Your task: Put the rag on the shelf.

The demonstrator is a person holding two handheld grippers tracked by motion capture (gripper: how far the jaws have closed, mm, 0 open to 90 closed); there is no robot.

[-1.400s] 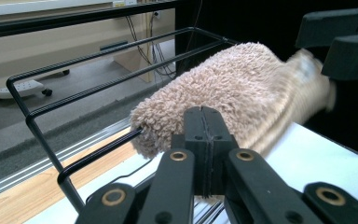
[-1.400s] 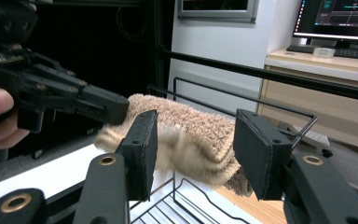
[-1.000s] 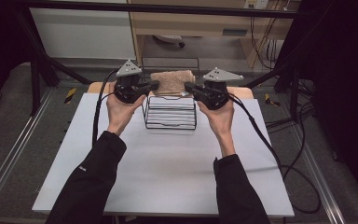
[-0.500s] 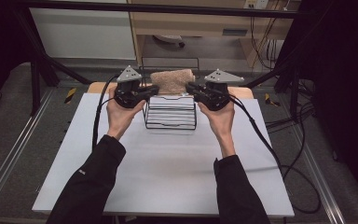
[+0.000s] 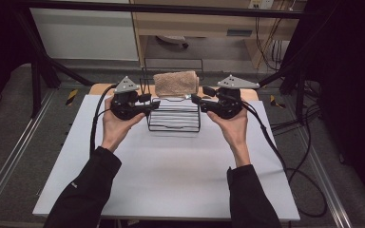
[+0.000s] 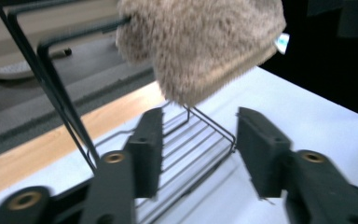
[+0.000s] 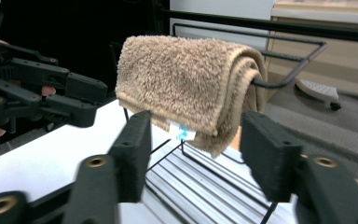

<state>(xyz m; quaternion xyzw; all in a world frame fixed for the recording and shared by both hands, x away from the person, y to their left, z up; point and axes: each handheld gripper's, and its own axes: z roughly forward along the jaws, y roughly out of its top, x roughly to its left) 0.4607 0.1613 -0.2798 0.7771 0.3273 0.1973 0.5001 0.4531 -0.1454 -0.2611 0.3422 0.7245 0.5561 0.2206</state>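
Letting go was the step in hand, and it looked nearly done. A folded tan towel [image 5: 176,83] hung over the top bar of a black wire rack [image 5: 173,123], which stood at the far side of the white counter [image 5: 171,180]. The left tool [image 5: 153,101] sat just beside the rack's left side, and the right tool [image 5: 196,99] sat just beside its right side. Both tools had just been opening, and their jaws stood apart with nothing pinched between them. In the left gripper view, the towel [image 6: 200,42] hung above and past the jaws, and rack wires [image 6: 200,144] showed through the gap. In the right gripper view, the towel [image 7: 186,88] also hung free beyond the jaws.

To do this well, I think both tools should back straight out to the sides, slowly, so no jaw catches a wire or drags the towel off its bar. The towel's small tag [image 7: 181,130] hung low and could snag.
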